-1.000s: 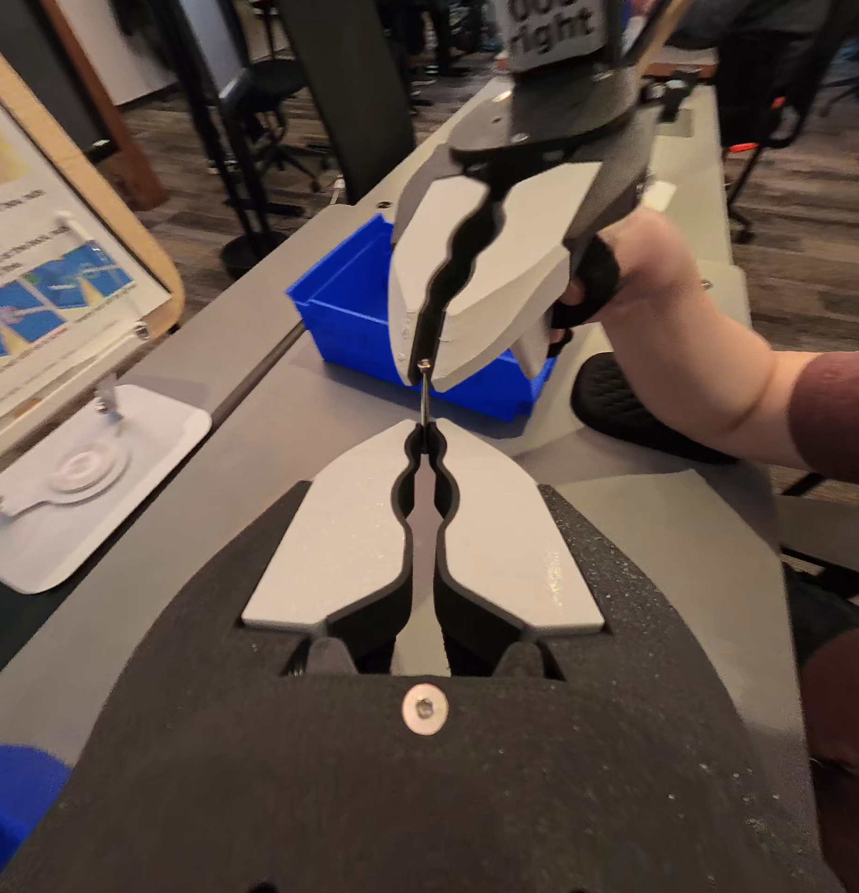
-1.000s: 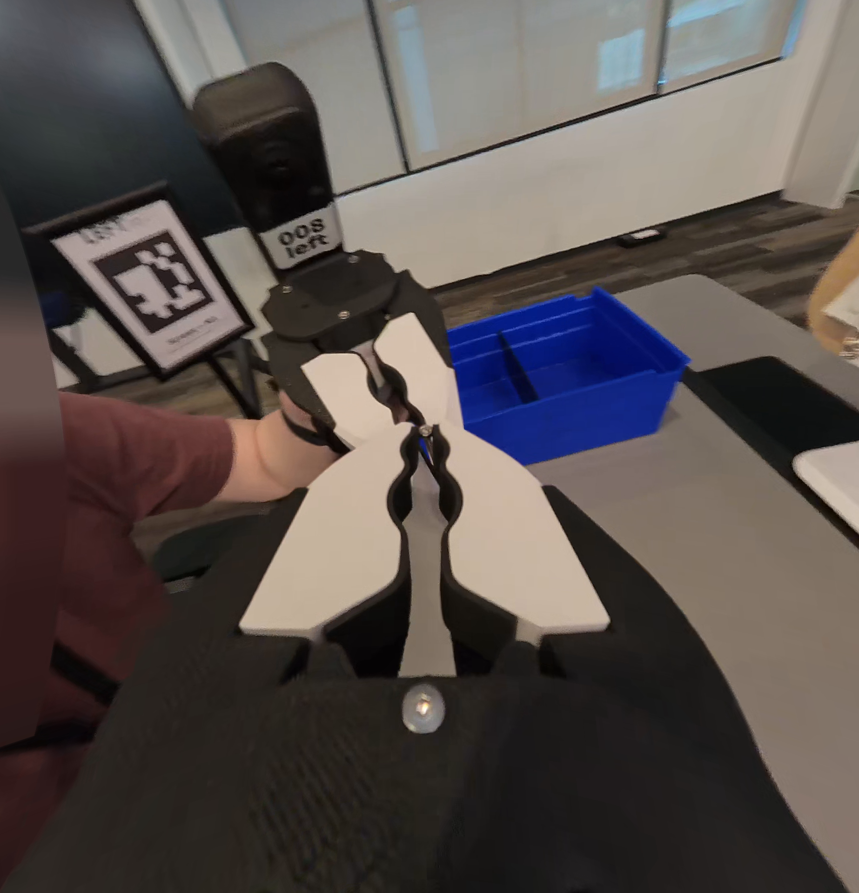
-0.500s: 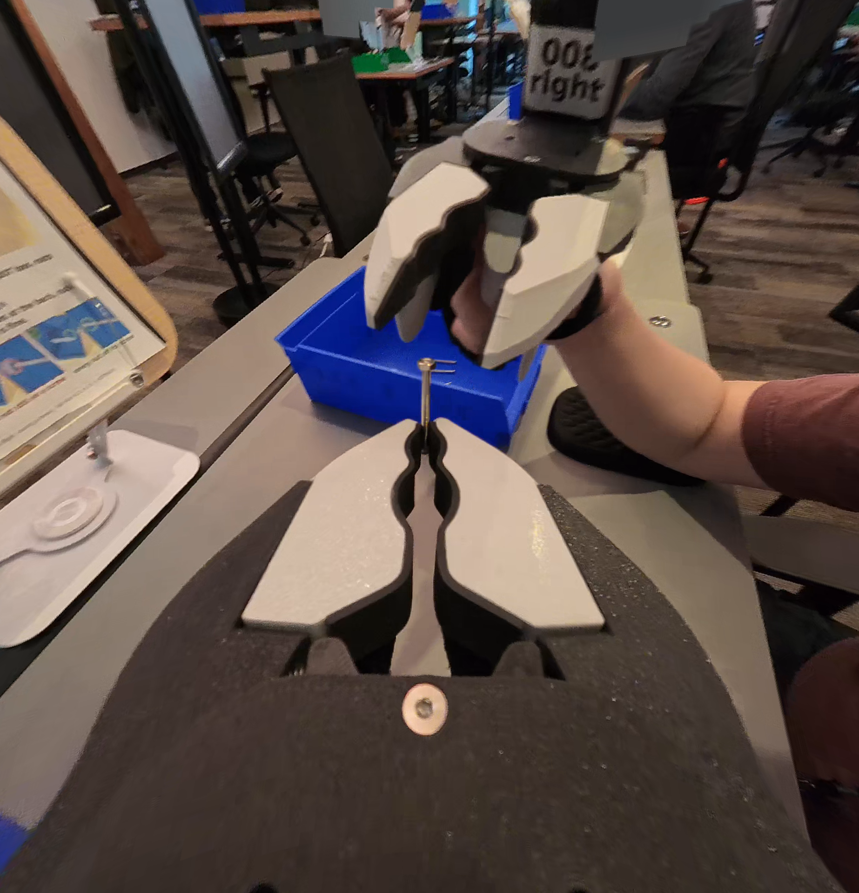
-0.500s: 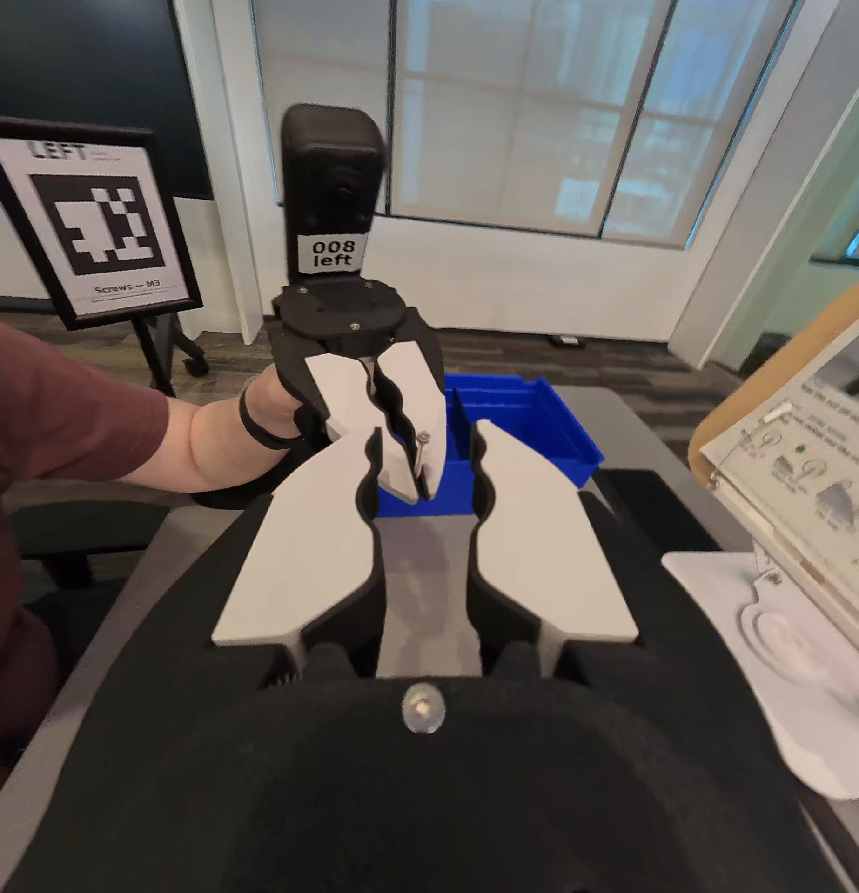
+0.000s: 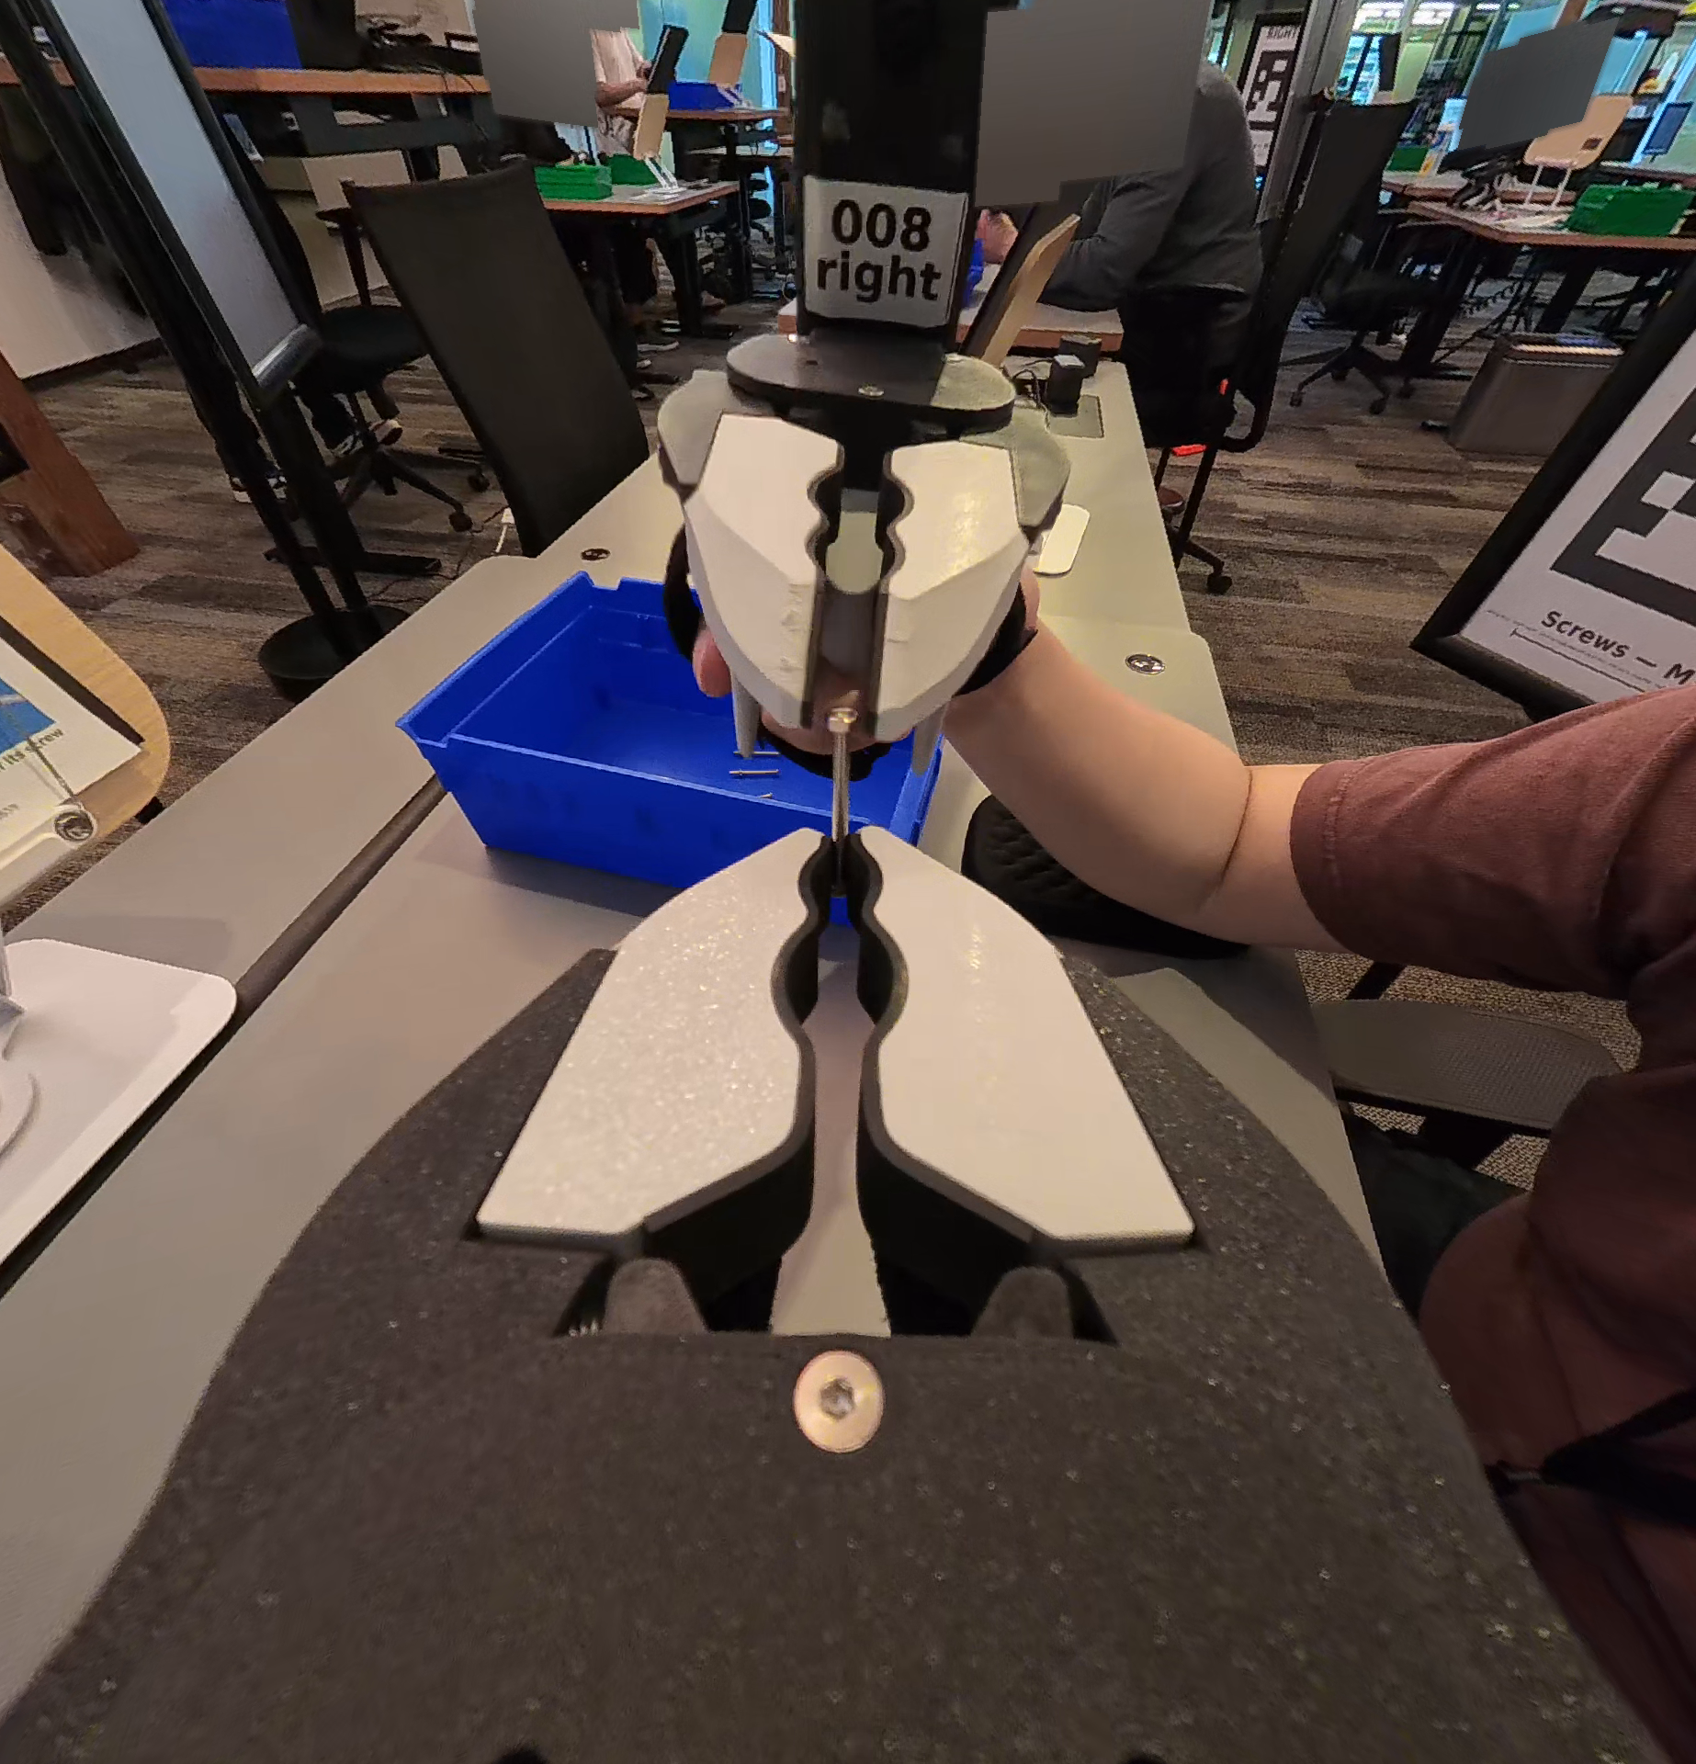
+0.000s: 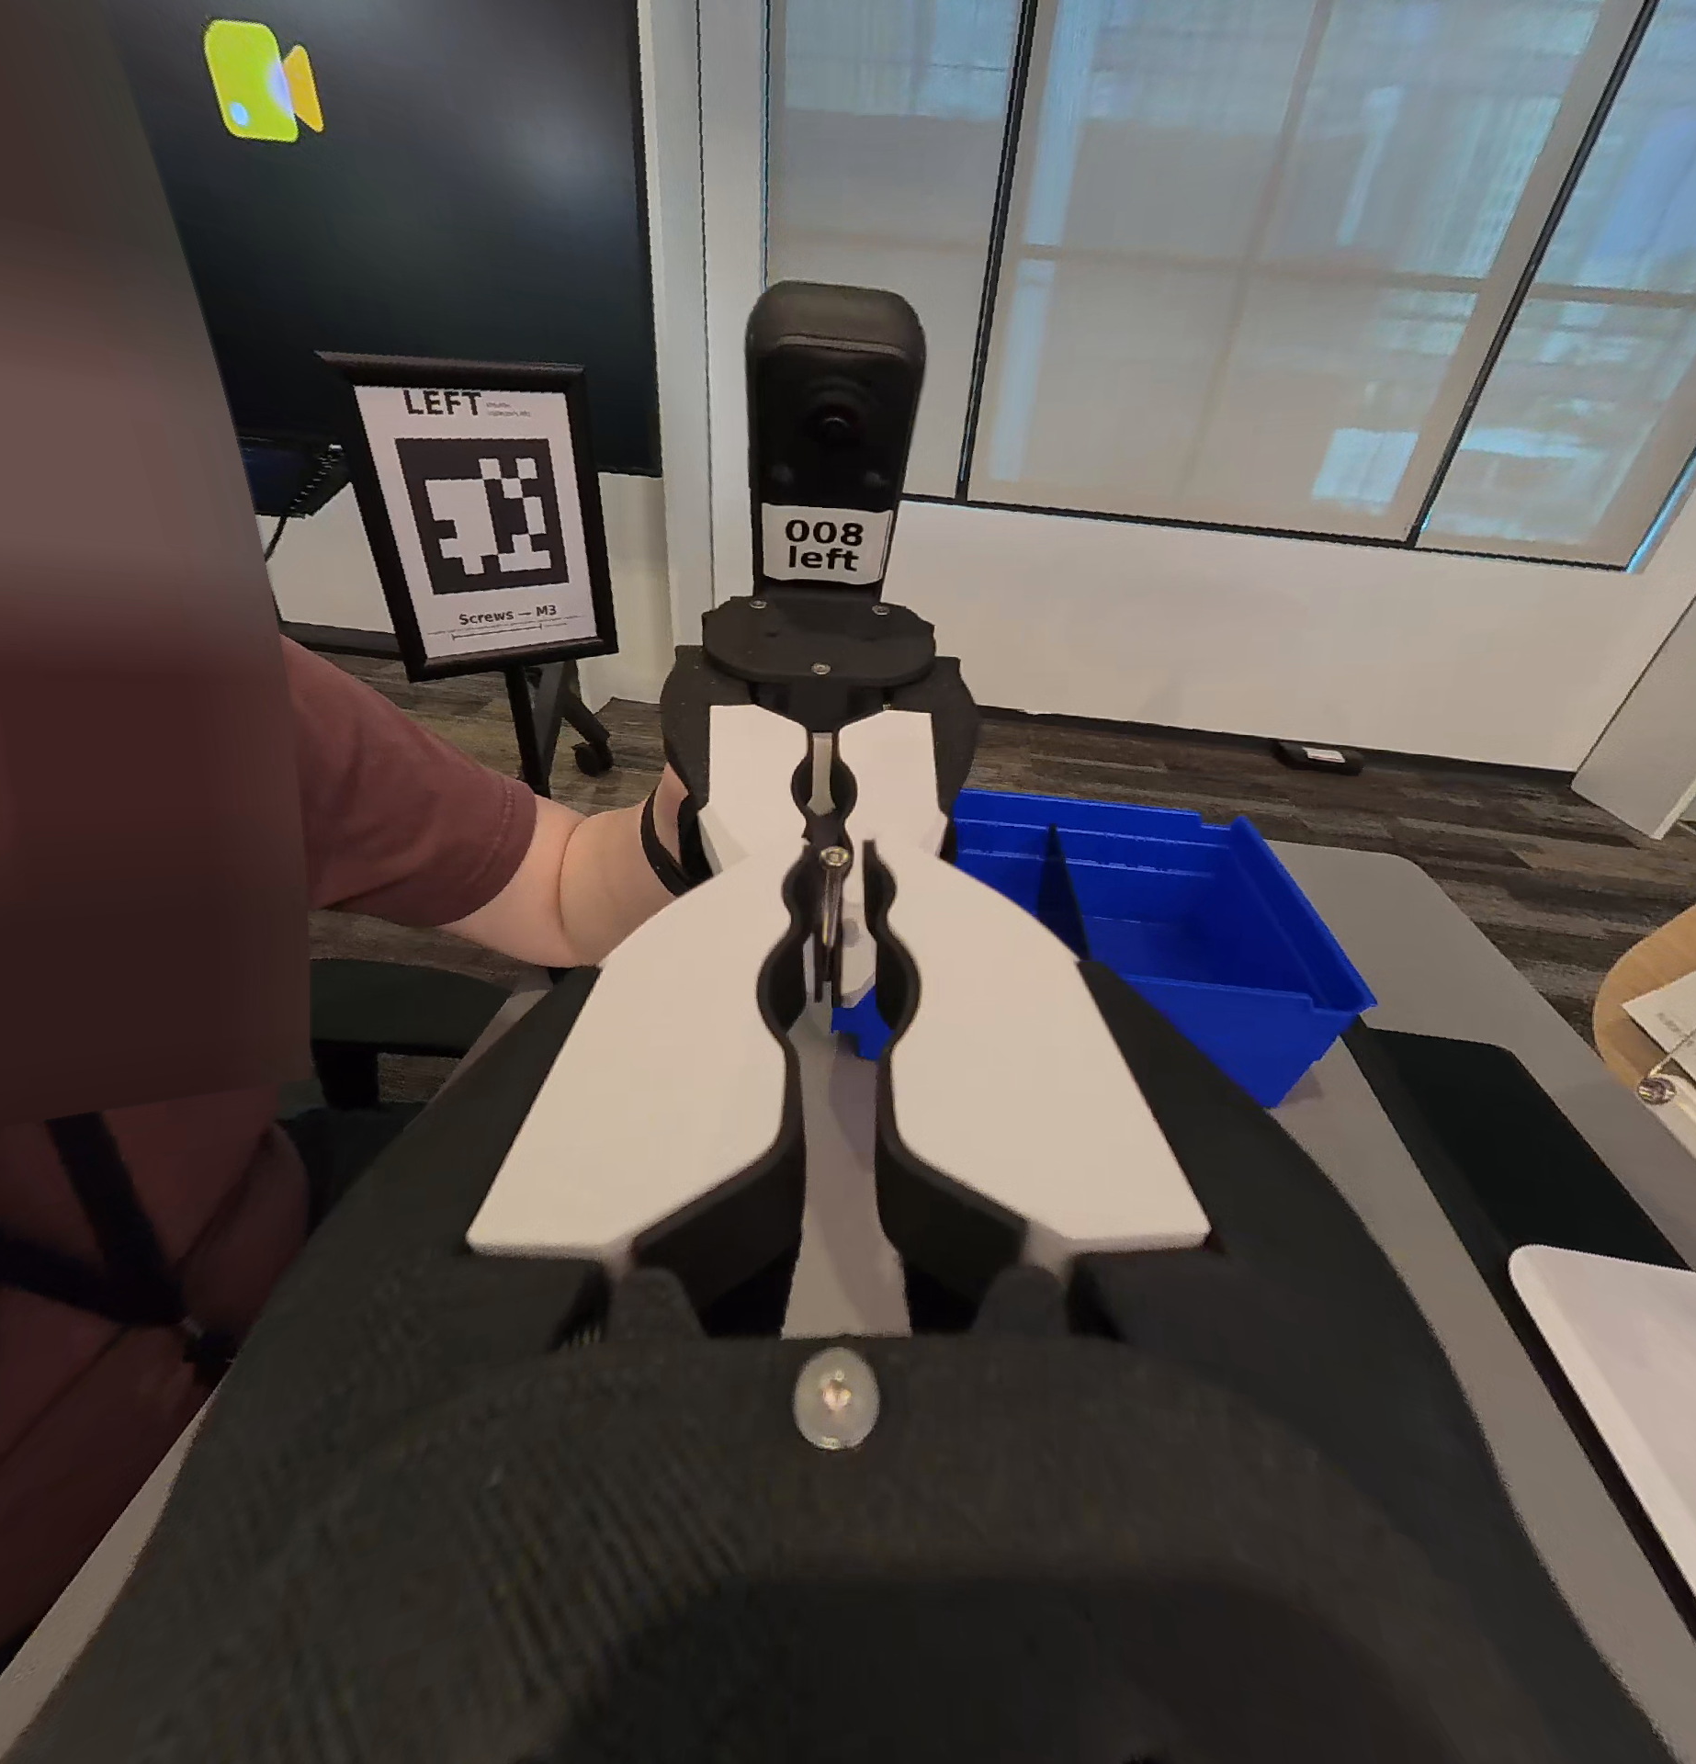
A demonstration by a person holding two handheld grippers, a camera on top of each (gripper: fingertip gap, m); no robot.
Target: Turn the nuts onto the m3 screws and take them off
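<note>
While the two grey-fingered black handheld grippers face each other tip to tip above the grey table [image 5: 281,916], one slim silver M3 screw [image 5: 838,783] bridges the gap between them. One blue plastic bin [image 5: 586,725] sits on the table behind and below them, with a divider splitting it into two compartments in the right wrist view, and about three loose small screws [image 5: 756,771] lie on its floor.

The left gripper [image 5: 837,840] has its jaws pressed narrow, pinching the lower end of the screw at the very fingertips. From there the screw's long axis runs straight away from the left gripper towards the right gripper [image 5: 842,711], its small head or nut [image 5: 840,719] at the far end, just between the right gripper's fingertips. The right gripper's jaws stand slightly apart around that end; whether they actually touch the screw is hard to judge, though a slim gap seems to remain on each side. In the right wrist view the screw [image 6: 831,892] lies between the right gripper's [image 6: 833,859] own fingers, running away toward the left gripper [image 6: 830,940] opposite.

Each gripper is held level by a person's hand, the forearms in maroon short sleeves [image 5: 1493,830] coming in from the sides.
</note>
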